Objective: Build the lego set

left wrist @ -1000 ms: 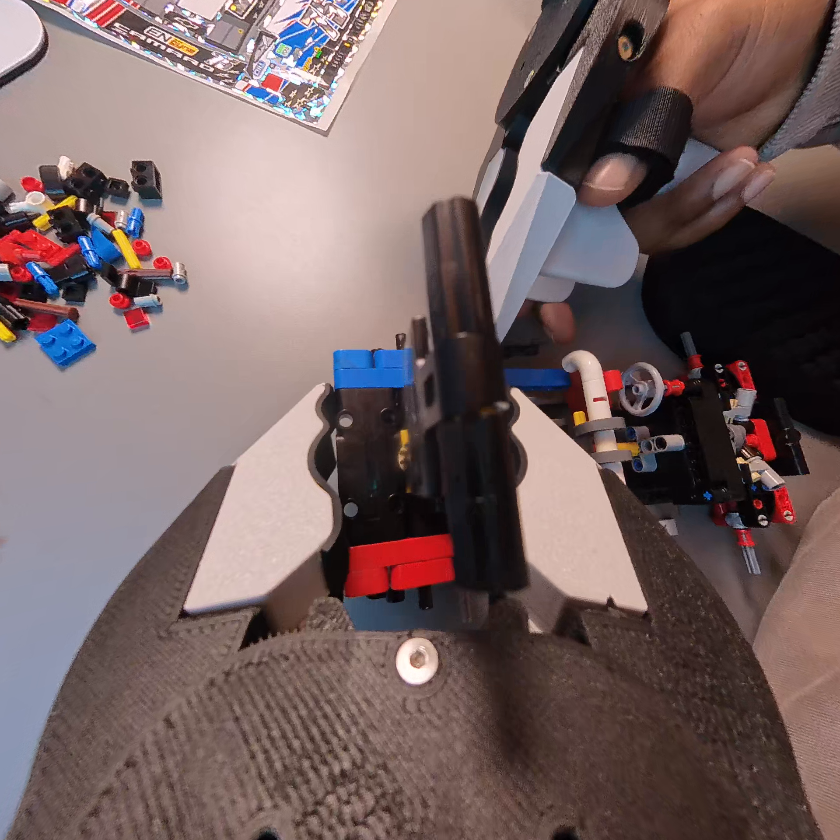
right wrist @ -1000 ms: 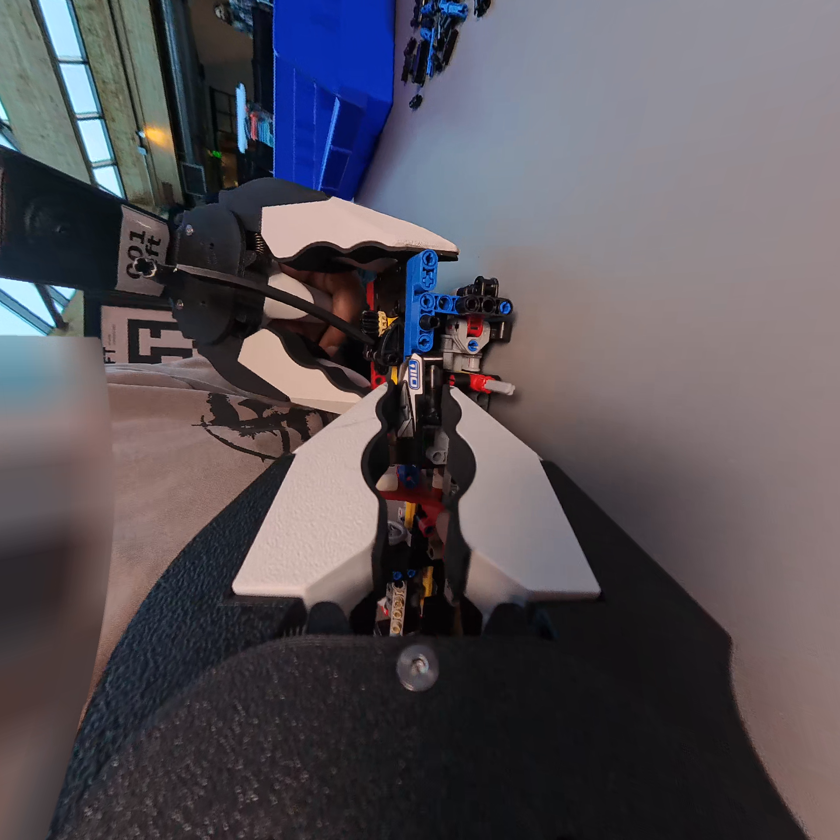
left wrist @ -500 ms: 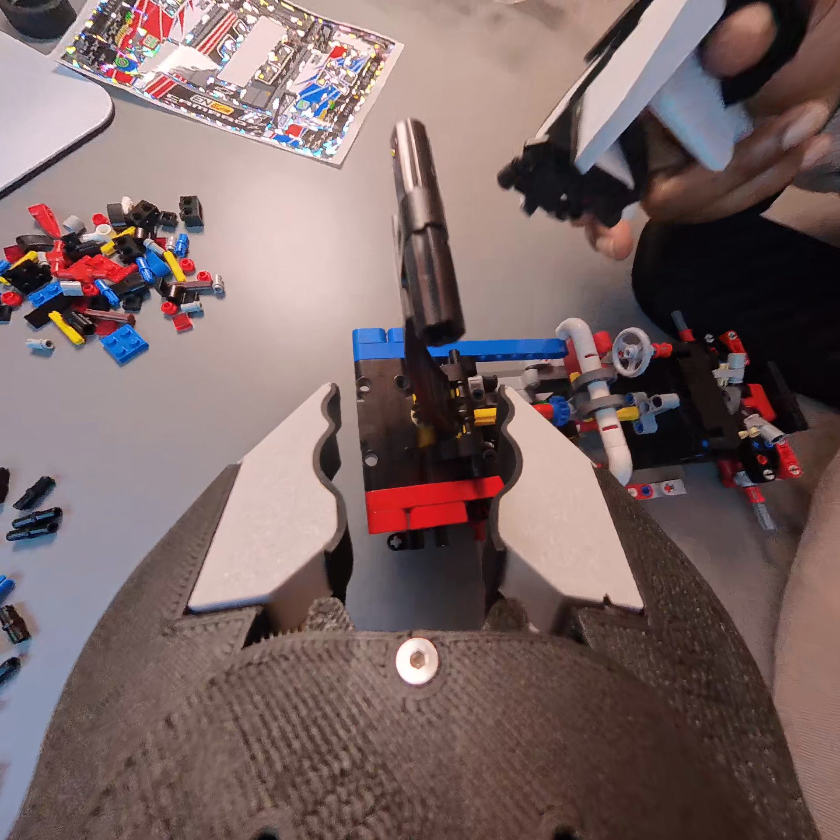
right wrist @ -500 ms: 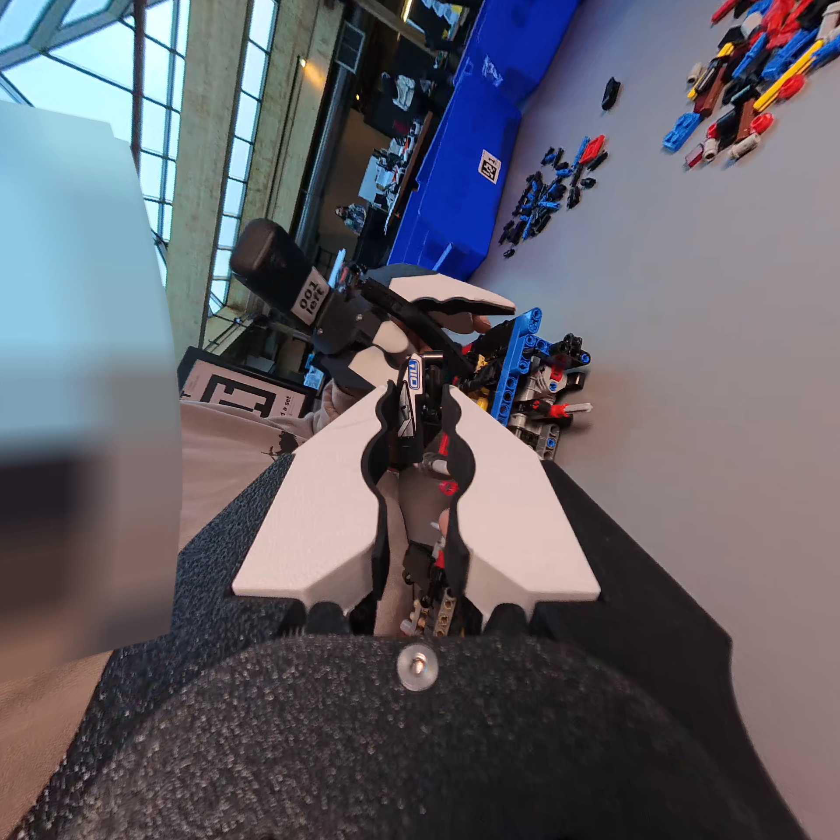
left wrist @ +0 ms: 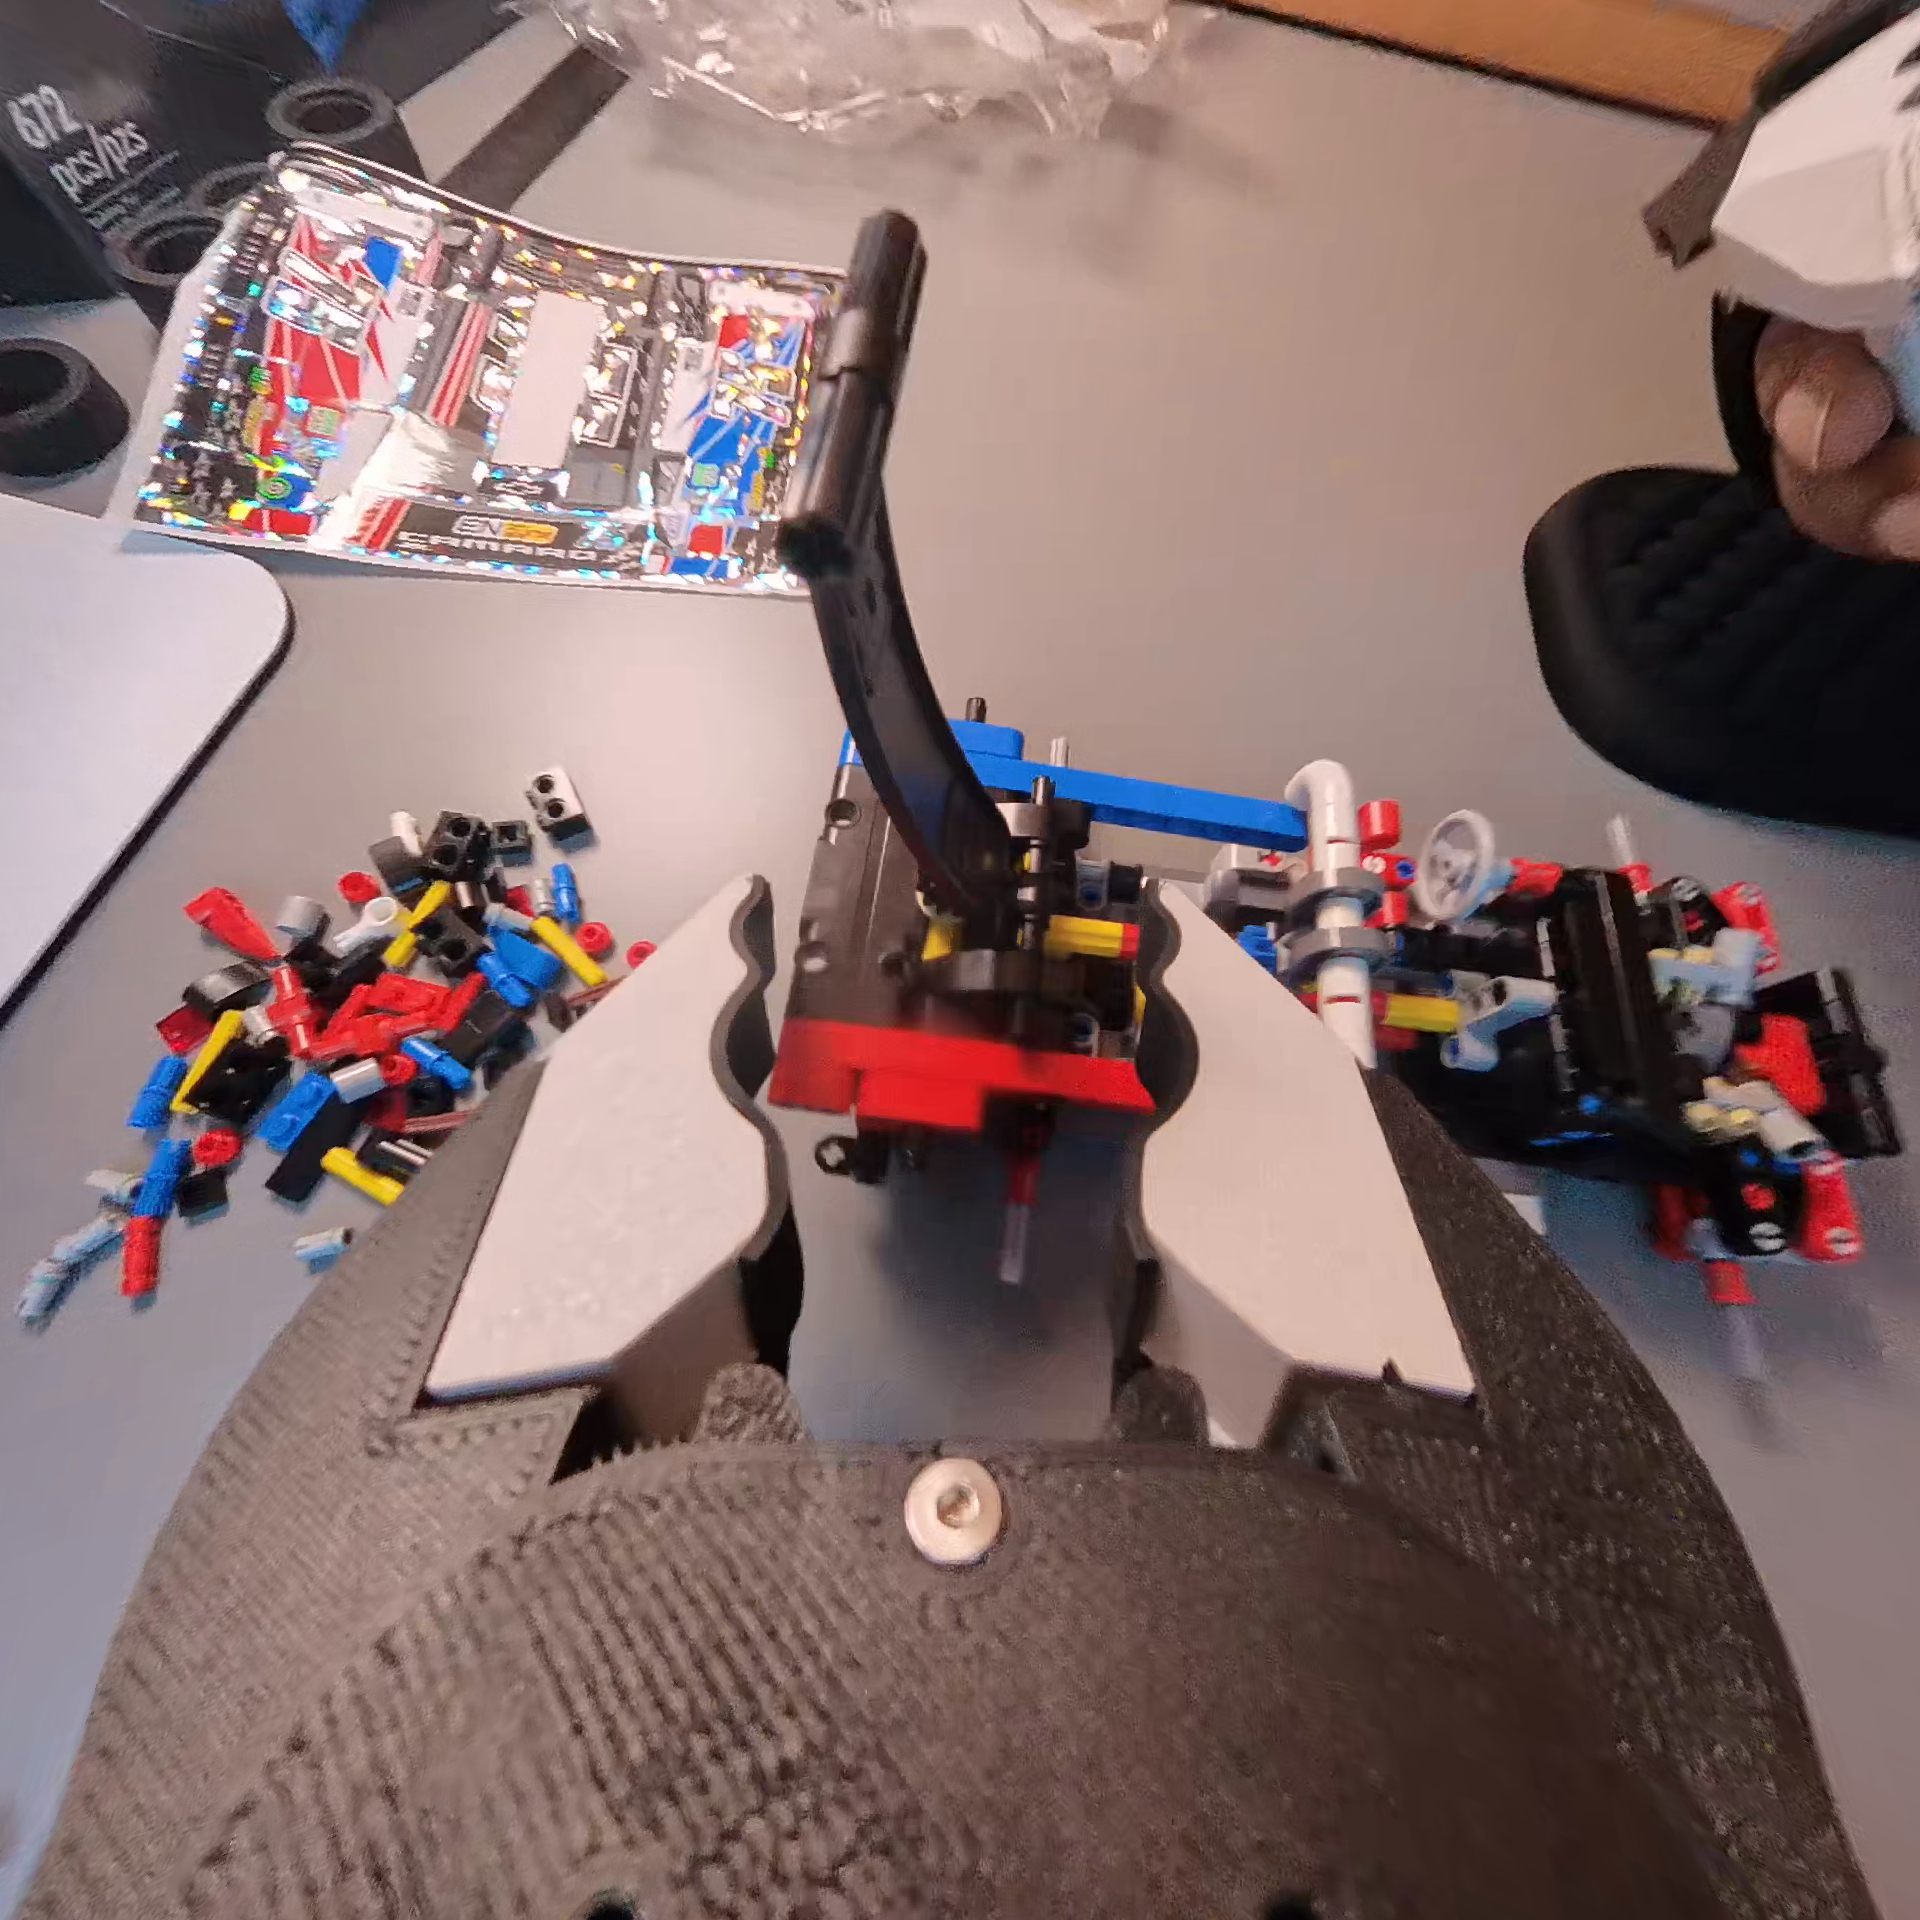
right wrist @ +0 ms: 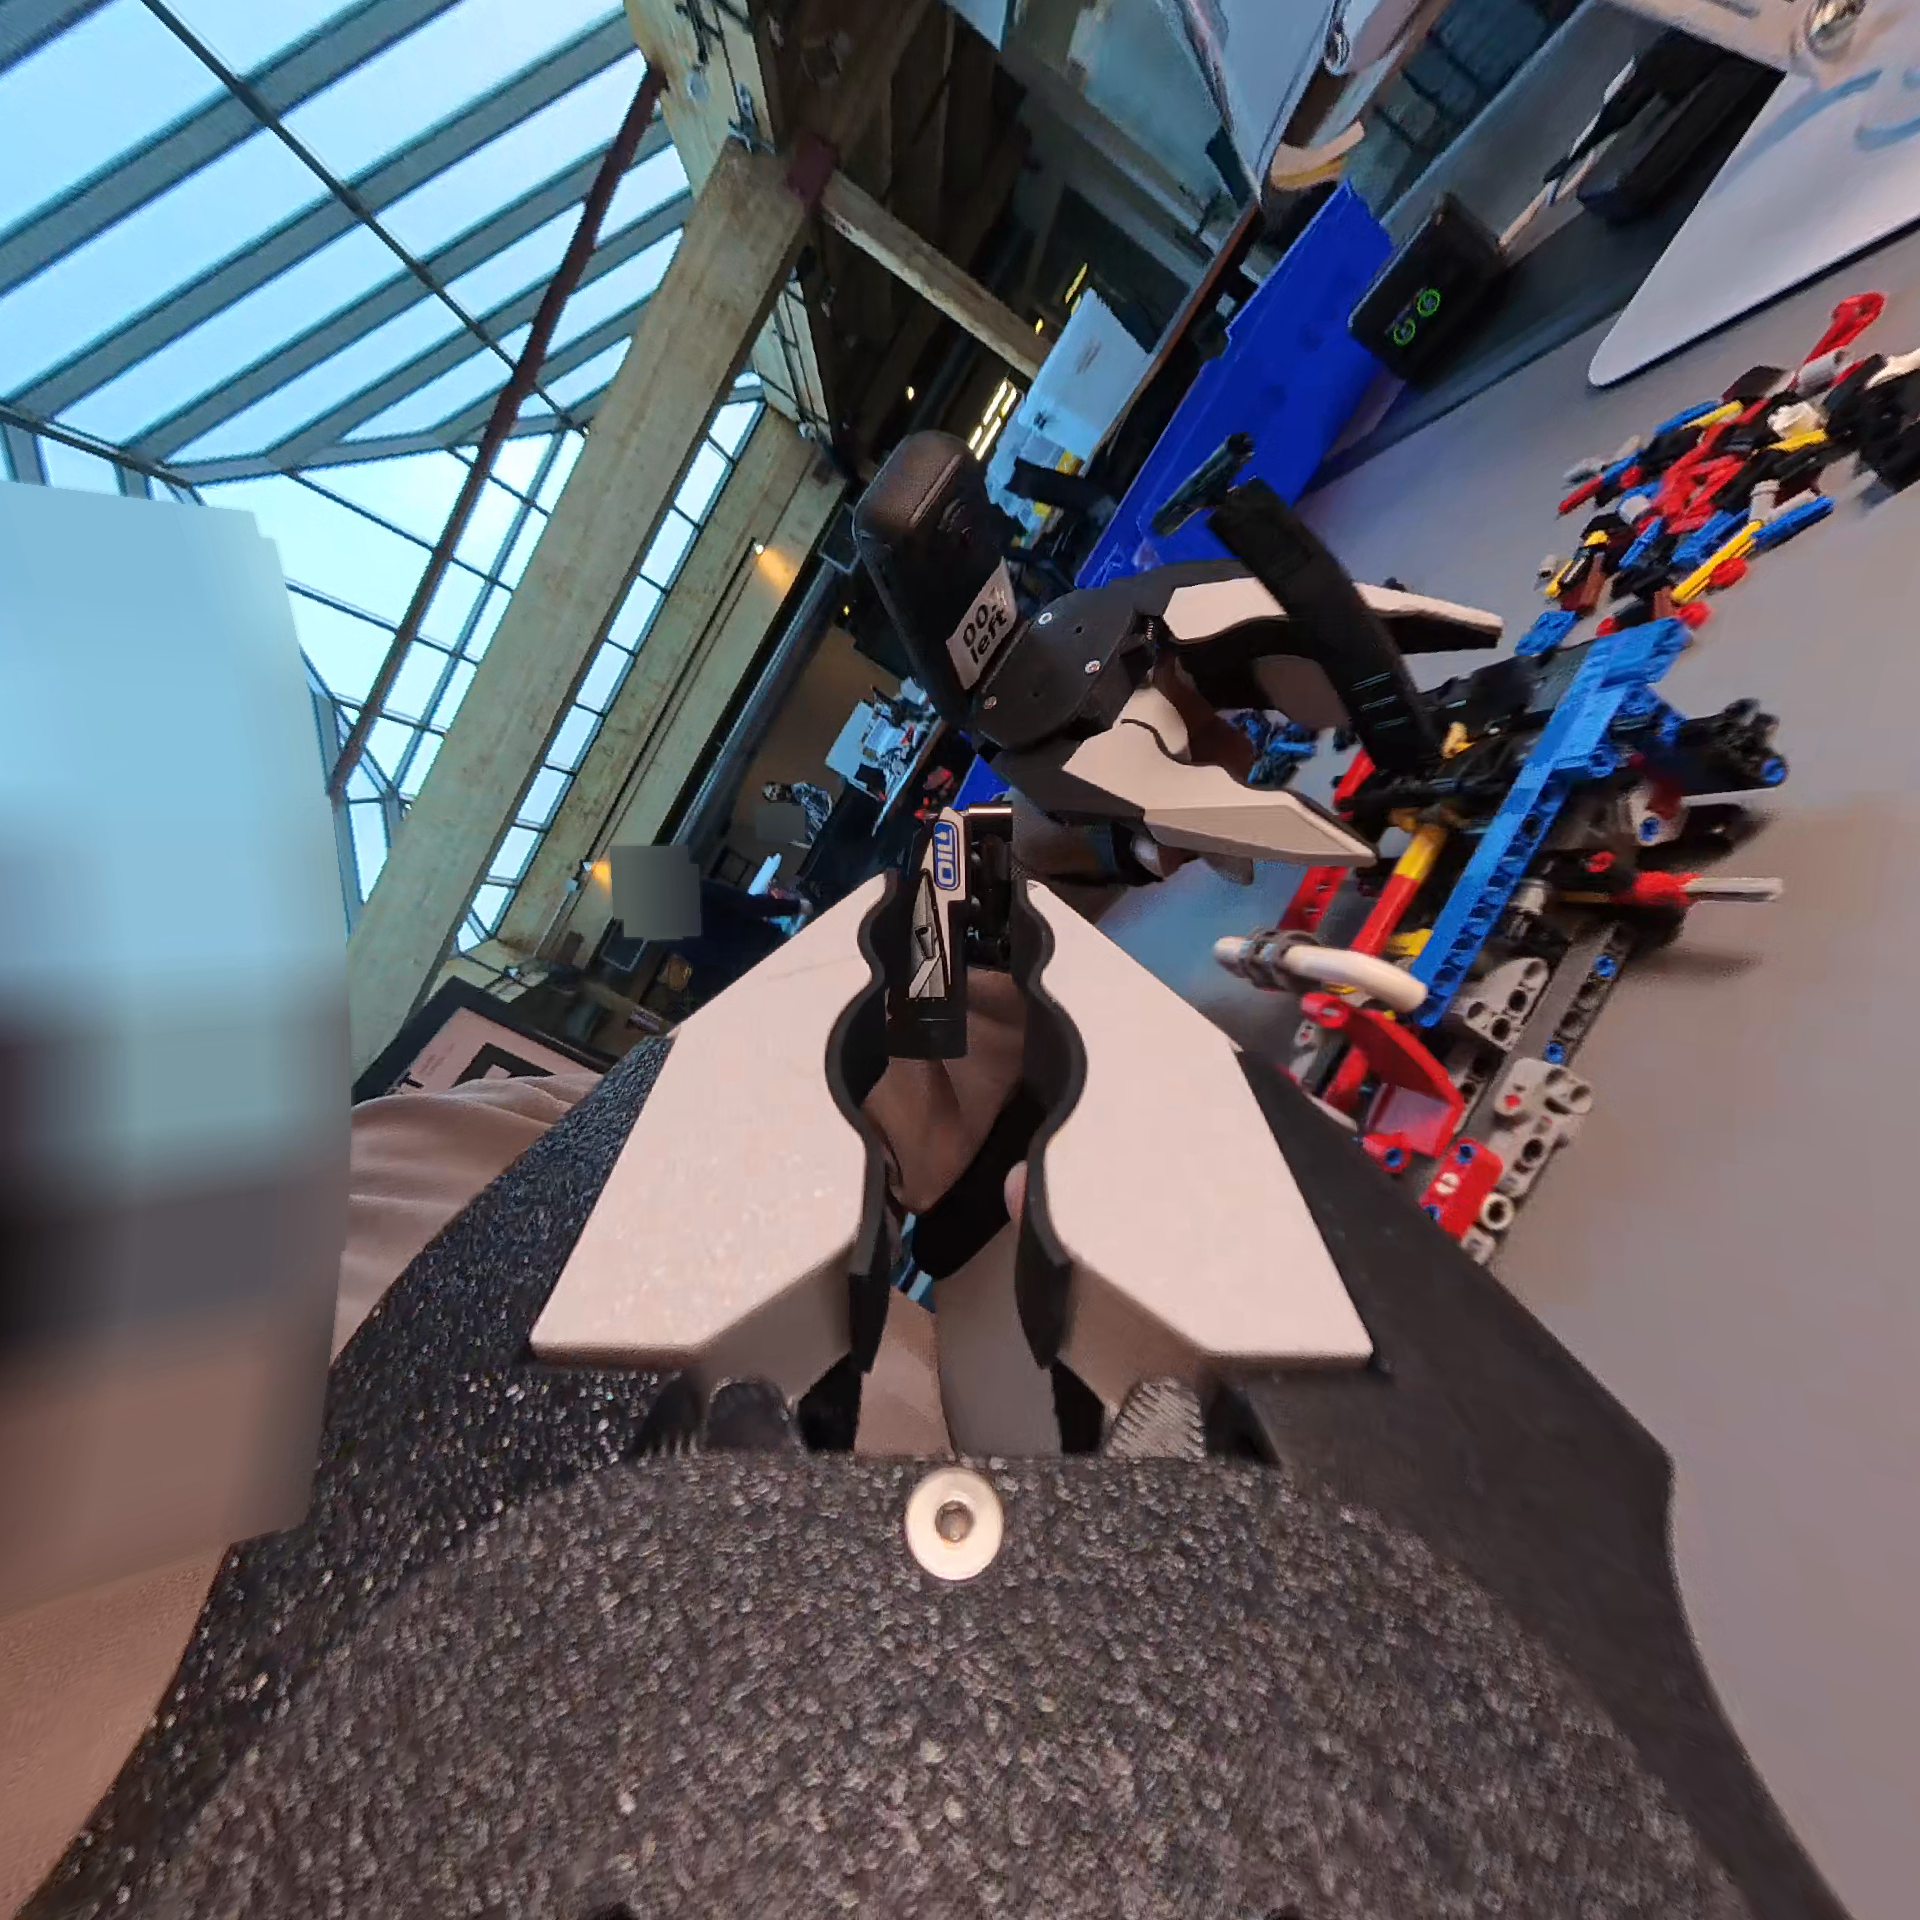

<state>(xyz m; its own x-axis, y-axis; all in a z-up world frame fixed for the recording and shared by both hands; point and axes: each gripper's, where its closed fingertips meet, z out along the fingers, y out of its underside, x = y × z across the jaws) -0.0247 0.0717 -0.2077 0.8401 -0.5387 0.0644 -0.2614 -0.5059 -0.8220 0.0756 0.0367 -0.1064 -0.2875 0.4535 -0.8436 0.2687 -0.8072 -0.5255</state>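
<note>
The partly built lego car point(left wrist: 1558, 997) lies on the grey table, with a red and black end point(left wrist: 966, 1081) facing me. A long curved black panel point(left wrist: 862, 520) stands up from it. My left gripper point(left wrist: 956, 894) is open, with its fingers on either side of that end. My right gripper point(right wrist: 956, 888) is shut on a small black piece with a sticker point(right wrist: 935, 935) and holds it up, off the table. In the left wrist view the right gripper point(left wrist: 1818, 187) is at the top right corner. The right wrist view shows the left gripper point(right wrist: 1429, 738) open over the car point(right wrist: 1558, 790).
A pile of loose small parts point(left wrist: 343, 1029) lies left of the car. A shiny sticker sheet point(left wrist: 499, 416) lies behind it, with black tyres point(left wrist: 52, 395) and a clear plastic bag point(left wrist: 883, 62) farther back. A white board point(left wrist: 104, 644) is at the left, a black padded object point(left wrist: 1714, 675) at the right.
My left gripper has opened and drawn back from the car, which now rests on the table. My right gripper has lifted away to the upper right with the small black piece.
</note>
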